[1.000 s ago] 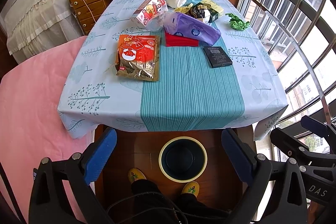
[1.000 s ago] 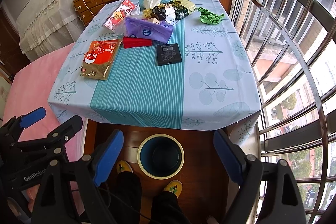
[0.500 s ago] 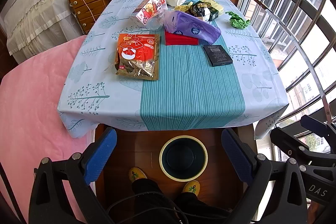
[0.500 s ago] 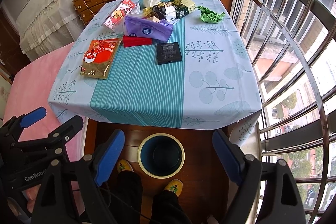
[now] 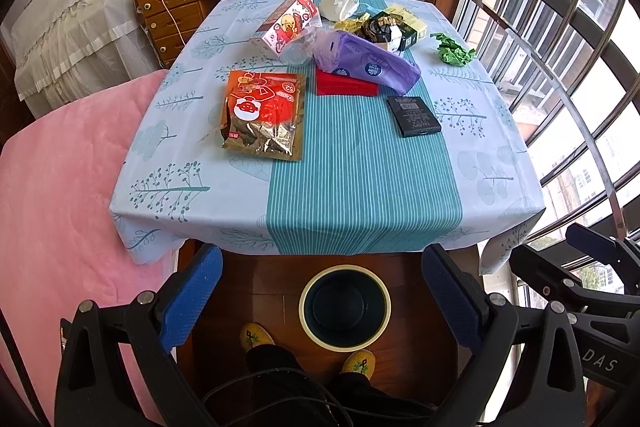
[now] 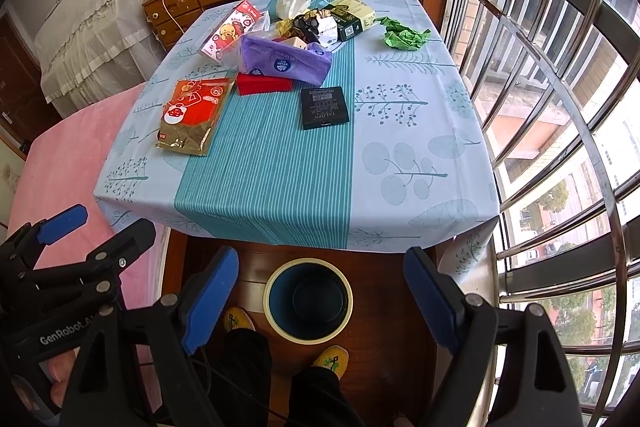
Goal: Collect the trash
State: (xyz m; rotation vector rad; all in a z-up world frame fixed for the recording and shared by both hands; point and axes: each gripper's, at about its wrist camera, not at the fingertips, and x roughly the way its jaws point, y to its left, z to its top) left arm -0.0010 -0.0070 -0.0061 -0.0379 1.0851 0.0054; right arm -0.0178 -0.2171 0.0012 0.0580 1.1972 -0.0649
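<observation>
1. Left wrist view: the left gripper (image 5: 322,291) hangs low in front of the table (image 5: 496,163), its blue-padded fingers (image 5: 192,301) spread wide apart and holding nothing
2. Between those fingers, on the wooden floor just below the table's near edge, stands a round waste bin (image 5: 345,307) with a cream rim and dark inside; two yellow slippers (image 5: 256,335) of the person show right beside it
3. The trash lies on the tablecloth: a red and gold foil snack bag (image 5: 262,115) on the left, a flat black box (image 5: 414,115) on the right, and a red packet (image 5: 346,87) partly under a purple tissue pack (image 5: 366,62) between them, farther back
4. Behind these sit a red cartoon carton (image 5: 286,23), a white crumpled tissue (image 5: 338,3), a heap of black and gold wrappers (image 5: 380,27) and a crumpled green wrapper (image 5: 454,50) near the window side
5. Right wrist view: the right gripper (image 6: 320,301) is also held low before the table, fingers (image 6: 210,301) spread wide and empty; the waste bin (image 6: 308,301) sits between them
6. The left gripper (image 6: 76,247) shows at the left edge over a pink bedcover (image 6: 60,163)
7. The same trash is in view: snack bag (image 6: 192,115), black box (image 6: 324,107), purple tissue pack (image 6: 286,61), green wrapper (image 6: 404,35), all well apart from both grippers
</observation>
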